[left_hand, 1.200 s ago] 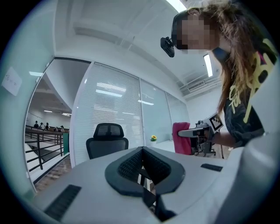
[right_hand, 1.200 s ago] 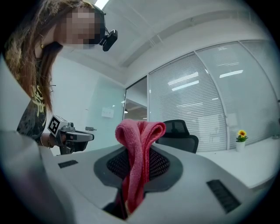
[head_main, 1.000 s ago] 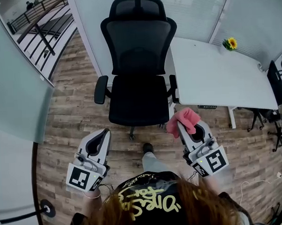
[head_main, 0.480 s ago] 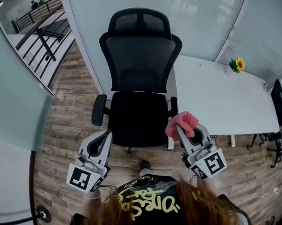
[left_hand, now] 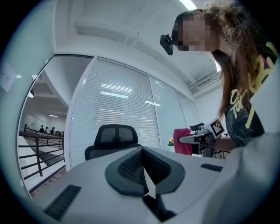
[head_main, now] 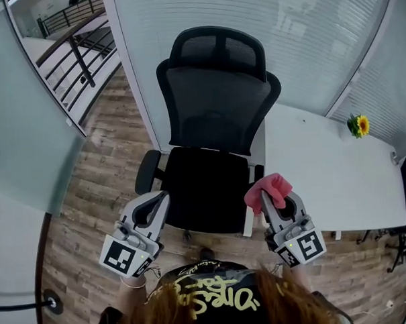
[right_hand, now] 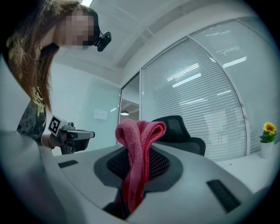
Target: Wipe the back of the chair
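Now closer than a second ago, the chair [head_main: 217, 103] at 12 o'clock awaits wiping; the right hand-held gripper [head_main: 272, 203] clamps the pink cloth [head_main: 271, 184], the left hand-held gripper [head_main: 162, 197] is closed, empty.

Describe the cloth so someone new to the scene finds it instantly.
Start at the black office chair in front of the blinds, with the white table to its right. Near the seat's front right corner, the right claw is shut on the cloth. It is the only pink, soft, folded thing there; the left claw is shut on nothing.
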{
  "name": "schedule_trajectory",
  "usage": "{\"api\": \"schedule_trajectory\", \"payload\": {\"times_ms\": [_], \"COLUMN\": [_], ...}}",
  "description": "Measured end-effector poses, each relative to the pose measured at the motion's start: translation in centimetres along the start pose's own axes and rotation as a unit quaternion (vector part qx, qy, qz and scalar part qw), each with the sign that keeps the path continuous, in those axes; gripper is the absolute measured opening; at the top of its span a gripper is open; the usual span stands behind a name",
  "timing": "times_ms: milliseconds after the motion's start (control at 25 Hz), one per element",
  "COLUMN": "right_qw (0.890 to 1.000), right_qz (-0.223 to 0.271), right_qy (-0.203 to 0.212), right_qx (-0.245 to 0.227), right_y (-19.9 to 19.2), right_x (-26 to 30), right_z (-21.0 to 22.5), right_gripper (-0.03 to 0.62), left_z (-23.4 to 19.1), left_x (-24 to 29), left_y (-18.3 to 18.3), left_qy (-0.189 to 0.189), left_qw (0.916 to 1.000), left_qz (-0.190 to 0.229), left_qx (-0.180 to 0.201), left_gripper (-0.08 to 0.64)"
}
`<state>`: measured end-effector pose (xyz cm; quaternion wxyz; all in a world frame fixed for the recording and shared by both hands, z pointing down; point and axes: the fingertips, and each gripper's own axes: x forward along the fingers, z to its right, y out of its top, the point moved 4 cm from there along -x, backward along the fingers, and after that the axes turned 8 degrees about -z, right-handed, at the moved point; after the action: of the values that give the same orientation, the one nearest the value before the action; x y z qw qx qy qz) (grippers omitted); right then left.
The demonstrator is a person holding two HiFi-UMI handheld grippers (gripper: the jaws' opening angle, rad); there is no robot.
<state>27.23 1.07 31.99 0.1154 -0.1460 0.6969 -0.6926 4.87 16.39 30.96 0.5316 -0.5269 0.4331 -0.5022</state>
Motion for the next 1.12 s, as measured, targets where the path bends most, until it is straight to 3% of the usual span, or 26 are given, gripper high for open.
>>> {"api": "schedule_trajectory", "payload": {"times_ms": [320,760,960,1120], "right_qw": [1.0,1.0,1.0,1.0], "right_qz": [-0.002,0.001,-0.006,-0.01], "right_qy": [0.024,0.022,0.013,-0.016], "right_qx": [0.006,0.018,0.024,0.013], "right_y": [-0.3,-0.3,-1.0,-1.4], "right_x": [3.5,5.1,5.2,6.5], "right_z": [0.5,1.9,2.6,3.7], "right_gripper": [0.066,0.066,0.066,0.066], "left_z": [-2.2,-3.1,-3.4,-5.5], "left_x": [0.4,1.5,2.0,3.2], "left_y": [-1.2,-1.0,-2.9,-2.6], "left_qy": [0.023,0.029,0.017,0.01], "left_qw": [0.9995,0.9992,0.9982,0.999], "left_qz": [-0.02,-0.023,-0.052,-0.036], "left_qx": [-0.012,-0.01,-0.024,-0.024], "left_gripper": [-0.006,-0.006,-0.006,-0.006]}}
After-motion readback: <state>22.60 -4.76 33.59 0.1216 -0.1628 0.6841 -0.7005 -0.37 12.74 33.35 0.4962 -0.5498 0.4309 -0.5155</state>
